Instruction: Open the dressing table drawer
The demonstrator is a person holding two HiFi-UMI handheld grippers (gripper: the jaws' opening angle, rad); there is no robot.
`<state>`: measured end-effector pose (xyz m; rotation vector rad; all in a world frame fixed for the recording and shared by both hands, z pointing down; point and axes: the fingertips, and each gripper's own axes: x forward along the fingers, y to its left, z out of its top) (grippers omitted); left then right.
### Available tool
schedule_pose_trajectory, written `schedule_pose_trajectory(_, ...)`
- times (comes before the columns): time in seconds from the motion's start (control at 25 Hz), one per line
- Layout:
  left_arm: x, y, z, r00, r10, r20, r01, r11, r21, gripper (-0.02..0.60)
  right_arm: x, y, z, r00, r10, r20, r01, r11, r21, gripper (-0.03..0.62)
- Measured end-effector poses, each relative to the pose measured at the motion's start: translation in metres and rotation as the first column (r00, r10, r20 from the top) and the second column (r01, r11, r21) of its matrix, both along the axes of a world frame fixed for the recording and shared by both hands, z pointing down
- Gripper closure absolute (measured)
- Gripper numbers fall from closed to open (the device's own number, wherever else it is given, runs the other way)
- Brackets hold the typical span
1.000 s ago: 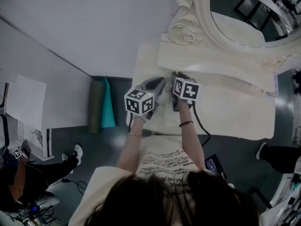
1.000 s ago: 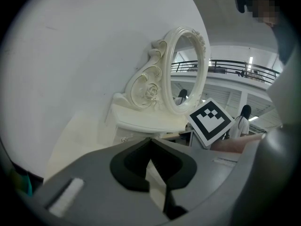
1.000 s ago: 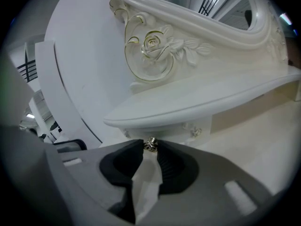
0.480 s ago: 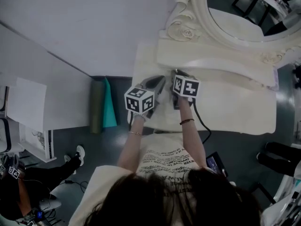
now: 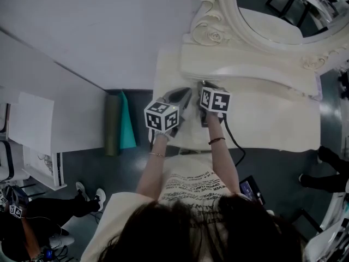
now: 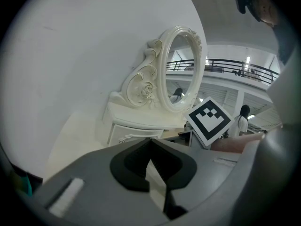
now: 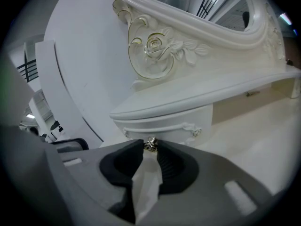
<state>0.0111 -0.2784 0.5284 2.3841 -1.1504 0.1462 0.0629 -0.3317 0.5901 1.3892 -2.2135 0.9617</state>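
A white carved dressing table with an oval mirror carries a raised drawer unit. In the right gripper view the small drawer faces me, and its metal knob sits between the jaw tips, which touch it on both sides. My right gripper is at the unit's left end, shut on that knob. My left gripper hovers just beside it over the tabletop. In the left gripper view its tips meet with nothing between them, and the drawer unit lies ahead.
A white wall runs behind the table at the left. A teal roll and an olive roll stand on the floor beside the table's left end. A white board leans further left. Bystanders' feet show at lower left and right.
Both grippers have stayed where they were. Only the bystanders' feet on the floor have shifted, and the view has drifted slightly.
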Motion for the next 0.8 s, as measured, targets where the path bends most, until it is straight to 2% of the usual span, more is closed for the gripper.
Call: schedule_pose_trajectory(0.8, 0.003, 0.019, -0.002, 1.0, 0.027, -0.005, -0.027, 1.0, 0.006, 0.584, 0.002, 0.023, 0.002, 1.0, 0.011, -0.005, -0.011, 1.0, -0.012, 0.494)
